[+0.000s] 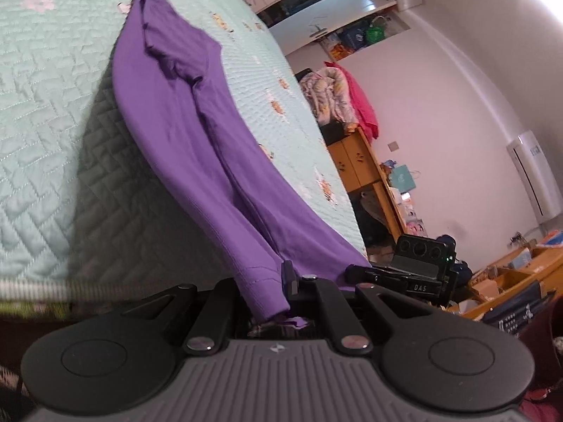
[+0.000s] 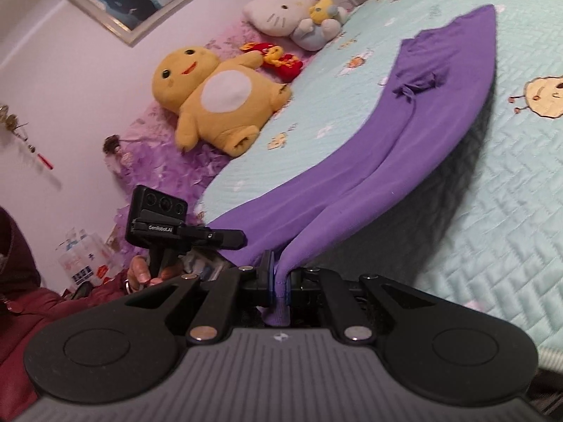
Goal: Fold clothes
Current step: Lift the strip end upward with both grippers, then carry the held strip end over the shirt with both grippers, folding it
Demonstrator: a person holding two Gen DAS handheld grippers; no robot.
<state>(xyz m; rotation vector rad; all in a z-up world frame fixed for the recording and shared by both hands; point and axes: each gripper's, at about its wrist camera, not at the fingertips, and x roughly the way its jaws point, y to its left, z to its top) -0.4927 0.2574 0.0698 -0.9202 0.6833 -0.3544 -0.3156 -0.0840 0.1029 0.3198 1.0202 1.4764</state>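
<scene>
A pair of purple trousers (image 1: 183, 105) lies stretched across the mint quilted bed (image 1: 45, 105), waist with drawstring at the far end (image 2: 418, 86). My left gripper (image 1: 281, 281) is shut on one leg cuff at the bed's near edge. My right gripper (image 2: 278, 281) is shut on the other leg cuff, the hem hanging down between its fingers. Both legs are lifted off the quilt near the grippers and run taut toward the waist. Each view shows the other gripper beside it: the right gripper (image 1: 404, 274), the left gripper (image 2: 183, 232).
Plush toys, a yellow one (image 2: 218, 98) and a white cat (image 2: 292, 10), lie at the head of the bed. Wooden shelves (image 1: 366, 168) with piled bedding stand beyond the bed's far side. A hand (image 2: 140, 274) and red sleeve hold the left gripper.
</scene>
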